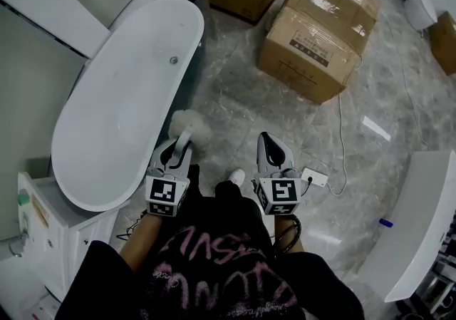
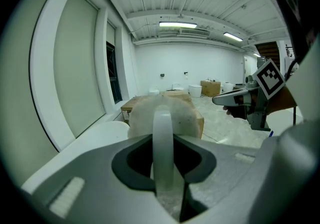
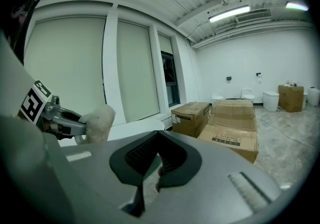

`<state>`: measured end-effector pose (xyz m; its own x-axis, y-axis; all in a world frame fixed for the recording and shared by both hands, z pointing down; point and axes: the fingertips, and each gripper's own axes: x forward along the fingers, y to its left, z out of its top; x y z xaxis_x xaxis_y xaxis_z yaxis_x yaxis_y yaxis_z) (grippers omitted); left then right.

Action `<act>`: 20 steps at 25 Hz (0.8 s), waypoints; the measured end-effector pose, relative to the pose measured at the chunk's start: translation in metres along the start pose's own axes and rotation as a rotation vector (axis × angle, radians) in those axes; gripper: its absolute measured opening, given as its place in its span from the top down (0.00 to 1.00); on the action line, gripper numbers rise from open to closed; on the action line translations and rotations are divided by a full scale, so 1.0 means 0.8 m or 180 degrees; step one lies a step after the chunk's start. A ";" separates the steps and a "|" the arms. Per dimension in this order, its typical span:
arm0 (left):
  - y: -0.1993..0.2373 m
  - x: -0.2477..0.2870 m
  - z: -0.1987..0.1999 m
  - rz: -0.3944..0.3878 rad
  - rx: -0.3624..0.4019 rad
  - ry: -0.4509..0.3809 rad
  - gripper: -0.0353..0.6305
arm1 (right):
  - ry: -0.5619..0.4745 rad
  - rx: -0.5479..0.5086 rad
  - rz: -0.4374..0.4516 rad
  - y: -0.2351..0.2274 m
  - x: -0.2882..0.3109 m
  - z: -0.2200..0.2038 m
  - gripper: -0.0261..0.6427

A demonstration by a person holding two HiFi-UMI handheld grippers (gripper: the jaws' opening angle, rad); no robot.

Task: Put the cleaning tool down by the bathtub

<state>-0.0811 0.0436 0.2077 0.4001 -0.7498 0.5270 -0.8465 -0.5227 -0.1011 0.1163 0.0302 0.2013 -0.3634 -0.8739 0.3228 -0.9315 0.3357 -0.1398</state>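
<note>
Cleaning tool [image 1: 189, 126] is being clamped by its handle in the left gripper [image 1: 178, 153] beside the bathtub [image 1: 114, 119], ready for lowering (right gripper [image 1: 275, 155] closed, empty).

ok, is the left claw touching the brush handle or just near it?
Touching. The left gripper view shows the left claw shut on the white handle of the fluffy cleaning brush, with the handle pinched between its jaws.
</note>
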 end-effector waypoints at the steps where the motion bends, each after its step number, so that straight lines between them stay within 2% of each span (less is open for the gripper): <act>1: -0.001 0.002 0.002 -0.0040 0.0002 0.0025 0.81 | -0.0008 0.0011 -0.0015 0.001 0.001 0.001 0.94; 6: 0.007 0.019 0.002 -0.0184 0.0089 -0.0013 0.81 | 0.0101 0.0100 -0.0200 0.003 0.005 0.004 0.94; 13: 0.019 0.039 0.013 -0.0364 0.0040 -0.0055 0.81 | 0.0081 0.0081 -0.0290 0.010 0.016 0.004 0.94; 17: 0.026 0.050 0.007 -0.0396 -0.0056 0.0023 0.81 | 0.0205 0.0091 -0.0406 0.007 0.020 0.000 0.94; 20: 0.027 0.057 -0.001 -0.0473 -0.0132 0.0045 0.81 | 0.0169 0.0088 -0.0414 0.008 0.025 -0.005 0.94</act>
<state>-0.0813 -0.0015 0.2299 0.5175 -0.6595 0.5453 -0.7922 -0.6101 0.0138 0.1027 0.0165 0.2104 -0.2405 -0.8893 0.3889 -0.9704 0.2103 -0.1192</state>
